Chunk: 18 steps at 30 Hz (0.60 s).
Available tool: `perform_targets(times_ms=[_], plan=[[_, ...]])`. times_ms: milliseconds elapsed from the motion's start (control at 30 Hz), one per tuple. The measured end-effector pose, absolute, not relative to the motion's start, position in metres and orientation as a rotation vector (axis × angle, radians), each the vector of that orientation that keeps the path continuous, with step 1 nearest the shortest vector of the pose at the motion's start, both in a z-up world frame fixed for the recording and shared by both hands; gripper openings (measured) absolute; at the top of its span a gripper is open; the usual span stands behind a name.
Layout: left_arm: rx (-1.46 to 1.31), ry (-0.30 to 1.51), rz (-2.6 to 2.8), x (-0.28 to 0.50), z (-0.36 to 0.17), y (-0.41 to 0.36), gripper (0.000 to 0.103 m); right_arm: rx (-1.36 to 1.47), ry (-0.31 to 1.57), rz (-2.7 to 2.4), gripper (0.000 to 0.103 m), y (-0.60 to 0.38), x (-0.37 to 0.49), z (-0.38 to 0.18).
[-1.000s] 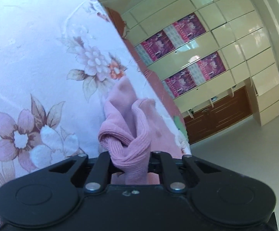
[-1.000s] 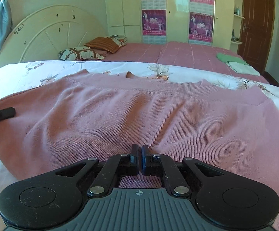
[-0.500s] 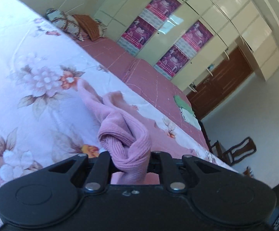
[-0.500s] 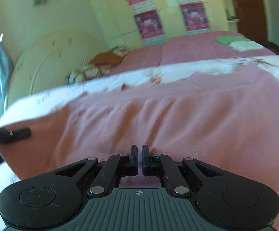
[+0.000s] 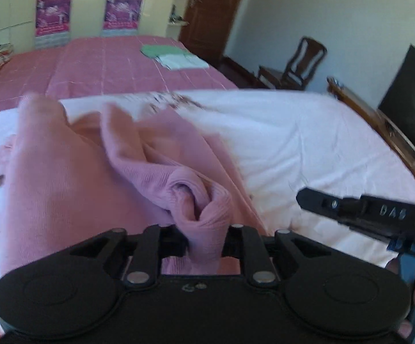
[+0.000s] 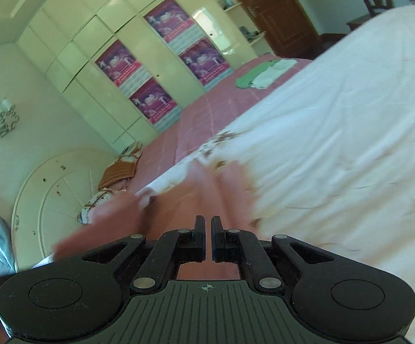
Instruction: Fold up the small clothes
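A pink knit garment (image 5: 64,177) lies rumpled across the white floral bedsheet (image 5: 307,132). My left gripper (image 5: 206,238) has a bunched fold of it between its fingers, and its jaws are opening while the cloth still fills the gap. My right gripper (image 6: 208,223) is shut with nothing visible between its fingers. The blurred pink garment (image 6: 207,189) lies just ahead of and under it. In the left wrist view the right gripper (image 5: 303,197) hovers over bare sheet, just right of the garment's edge, with a hand behind it.
Folded green and white clothes (image 5: 175,56) rest on the pink bedspread behind. A wooden footboard (image 5: 393,137), a chair (image 5: 302,63) and a dark screen (image 5: 413,91) stand to the right. Wardrobes with posters (image 6: 161,66) line the far wall.
My left gripper has swung across the bed with the bunched cloth, dragging it over the rest of the garment. My right gripper has rolled and moved off the garment's middle toward its right edge.
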State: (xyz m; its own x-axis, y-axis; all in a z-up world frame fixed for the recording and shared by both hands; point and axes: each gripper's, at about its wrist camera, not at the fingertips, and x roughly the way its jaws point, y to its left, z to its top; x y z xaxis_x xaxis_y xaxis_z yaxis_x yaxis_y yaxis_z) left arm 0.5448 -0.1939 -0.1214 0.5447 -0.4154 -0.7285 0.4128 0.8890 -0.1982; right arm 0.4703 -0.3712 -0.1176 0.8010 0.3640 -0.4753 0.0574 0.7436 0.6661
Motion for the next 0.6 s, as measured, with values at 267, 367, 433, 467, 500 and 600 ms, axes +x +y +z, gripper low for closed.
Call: perform_targets(times_ms=[267,367,433,467,500,600], plan=[[-0.224,0.705,-0.435,0.498,-0.094,-0.128,0.059,0.752,0.621,0.264,0.076,-0.402,0.459,-0.115],[-0.222,0.662,-0.245,0.510,-0.088,-0.076,0.061,0.760,0.631,0.362,0.075,-0.387,0.469,-0.112],[-0.229,0.718,-0.185,0.523,-0.100,-0.050,0.060,0.739,0.659,0.407,0.075,-0.371,0.479,-0.113],[-0.236,0.745,-0.189,0.529,-0.107,-0.042,0.059,0.725,0.680,0.420,0.071,-0.364,0.483,-0.114],[-0.234,0.768,-0.191,0.533,-0.114,-0.037,0.058,0.715,0.703,0.430,0.064,-0.356,0.488,-0.117],[-0.248,0.797,-0.198,0.536,-0.135,-0.028,0.063,0.696,0.765,0.426,0.060,-0.342,0.495,-0.124]])
